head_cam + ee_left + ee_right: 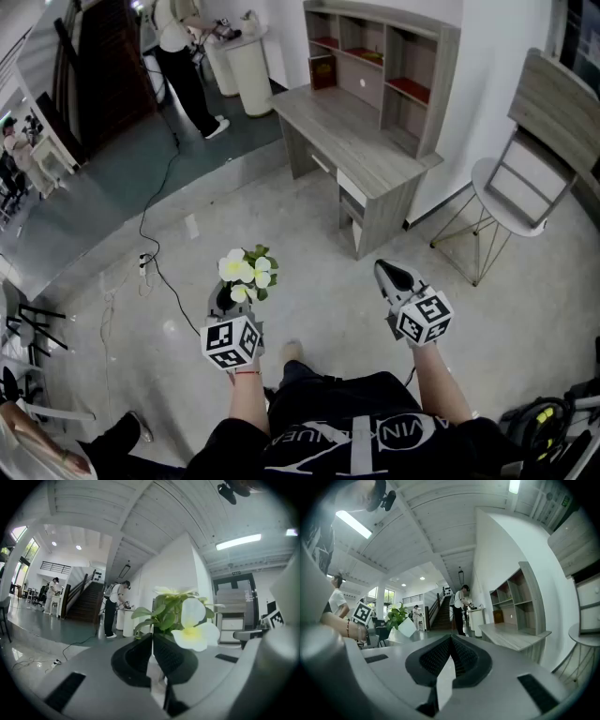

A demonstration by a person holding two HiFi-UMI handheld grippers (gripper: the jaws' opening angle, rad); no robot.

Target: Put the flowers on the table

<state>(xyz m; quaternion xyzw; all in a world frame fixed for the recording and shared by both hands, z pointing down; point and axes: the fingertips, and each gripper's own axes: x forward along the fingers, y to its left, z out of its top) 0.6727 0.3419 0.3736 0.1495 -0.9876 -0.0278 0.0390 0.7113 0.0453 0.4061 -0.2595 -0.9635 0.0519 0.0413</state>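
A small bunch of white flowers (247, 273) with green leaves stands up out of my left gripper (227, 296), whose jaws are shut on its stem. In the left gripper view the flowers (185, 620) rise just above the closed jaws of the left gripper (152, 638). My right gripper (394, 278) is held level to the right, shut with nothing between its pads (461, 656). The grey wooden desk (352, 141) with a shelf unit stands ahead, beyond both grippers. From the right gripper view the flowers (399, 616) show at the left and the desk (511, 637) at the right.
A round white side table (506, 197) on wire legs stands right of the desk, with a wooden chair back (558, 103) behind it. A black cable (155, 225) runs over the pale floor at the left. A person (183, 52) stands far back by a white counter.
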